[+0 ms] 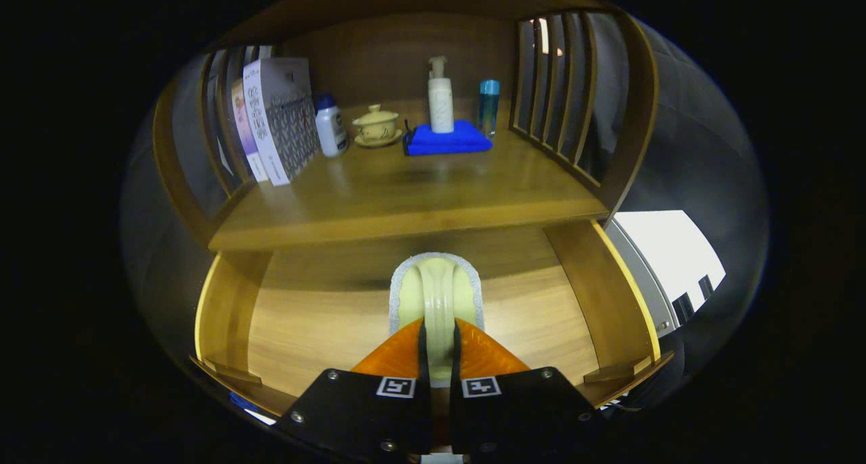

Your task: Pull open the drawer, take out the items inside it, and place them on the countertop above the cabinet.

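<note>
The gripper (438,339) is clamping its fingers on the handle of a pale scrubbing brush (437,295), holding it over the floor of the open drawer (304,315). Above, the countertop (406,193) is carrying books (274,116), bottles and a blue cloth (446,141).

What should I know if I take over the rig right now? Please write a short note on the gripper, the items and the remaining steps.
Gripper: shut on the raised handle of the pale scrub brush, both fingers pressing its sides.
Drawer: already pulled open; the brush is over the drawer floor, and I cannot tell whether it is lifted yet. No other item is visible in the drawer.
Countertop: holds books, a white bottle, a lidded cup, a blue cloth with a pump bottle on it and a blue bottle; its front part is free.
Left: lift the brush and set it on the countertop.
</note>
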A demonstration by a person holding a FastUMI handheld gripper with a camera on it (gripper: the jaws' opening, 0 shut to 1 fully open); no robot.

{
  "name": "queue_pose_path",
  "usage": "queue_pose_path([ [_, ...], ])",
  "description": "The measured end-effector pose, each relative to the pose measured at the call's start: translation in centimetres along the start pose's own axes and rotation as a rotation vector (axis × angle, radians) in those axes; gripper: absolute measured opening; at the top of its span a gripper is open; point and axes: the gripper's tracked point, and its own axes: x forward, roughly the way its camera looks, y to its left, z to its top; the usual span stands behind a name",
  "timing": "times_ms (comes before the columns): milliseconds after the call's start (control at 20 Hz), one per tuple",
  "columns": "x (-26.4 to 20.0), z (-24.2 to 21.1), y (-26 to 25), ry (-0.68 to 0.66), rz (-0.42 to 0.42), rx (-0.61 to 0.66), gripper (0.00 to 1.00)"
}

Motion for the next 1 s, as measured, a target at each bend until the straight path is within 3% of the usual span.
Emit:
queue_pose_path([
  [250,-1.4,3.3,1.8,-0.095,0.08,0.107,0.11],
  [550,-1.5,8.4,4.4,-0.196,0.147,0.065,0.11],
  [1000,4.4,14.7,6.0,-0.259,0.155,0.015,0.11],
])
